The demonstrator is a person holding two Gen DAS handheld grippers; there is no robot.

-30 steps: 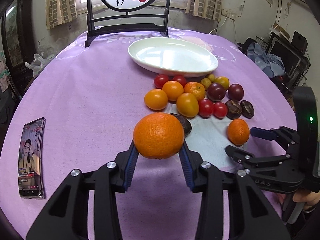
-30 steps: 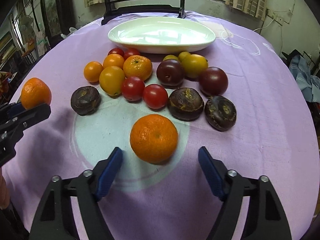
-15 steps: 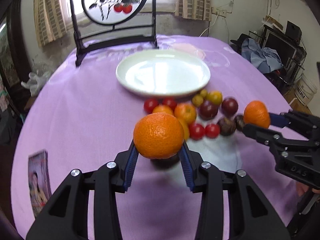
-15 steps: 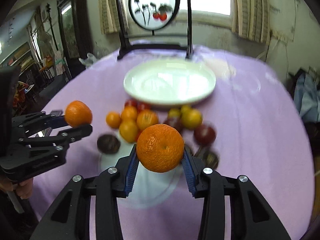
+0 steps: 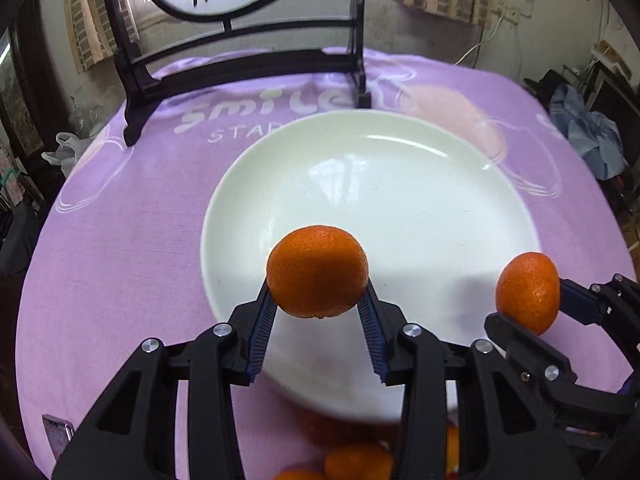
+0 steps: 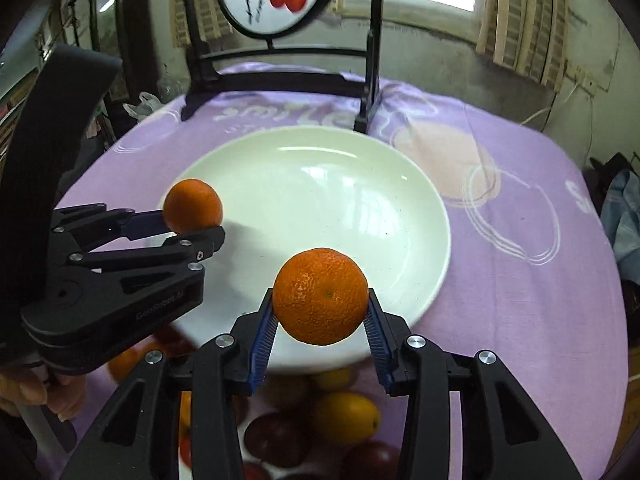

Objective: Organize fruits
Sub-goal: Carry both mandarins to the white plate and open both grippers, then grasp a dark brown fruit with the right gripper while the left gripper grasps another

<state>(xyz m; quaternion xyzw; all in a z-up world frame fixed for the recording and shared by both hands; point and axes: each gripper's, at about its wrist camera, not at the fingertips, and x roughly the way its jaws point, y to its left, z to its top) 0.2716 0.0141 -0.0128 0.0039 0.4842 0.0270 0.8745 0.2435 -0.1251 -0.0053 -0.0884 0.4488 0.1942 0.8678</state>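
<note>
My left gripper (image 5: 318, 312) is shut on an orange tangerine (image 5: 317, 270), which hangs over the near part of the white plate (image 5: 400, 208). My right gripper (image 6: 320, 320) is shut on a second tangerine (image 6: 321, 295) above the plate's (image 6: 340, 200) near rim. In the left wrist view the right gripper (image 5: 532, 312) comes in from the right with its tangerine (image 5: 527, 292) at the plate's right edge. In the right wrist view the left gripper (image 6: 192, 226) holds its tangerine (image 6: 193, 206) over the plate's left edge. The plate has nothing in it.
Loose fruit lies just before the plate: a yellow one (image 6: 346, 416), dark plums (image 6: 276, 440) and small orange ones (image 5: 358, 460). A black wooden stand (image 5: 240, 68) with a round painted screen rises behind the plate. A phone (image 5: 58, 432) lies at the lilac cloth's near left edge.
My right gripper closed on the tangerine that lay on the cloth and lifted it. Both grippers then carried their tangerines forward, from the fruit pile to above the plate.
</note>
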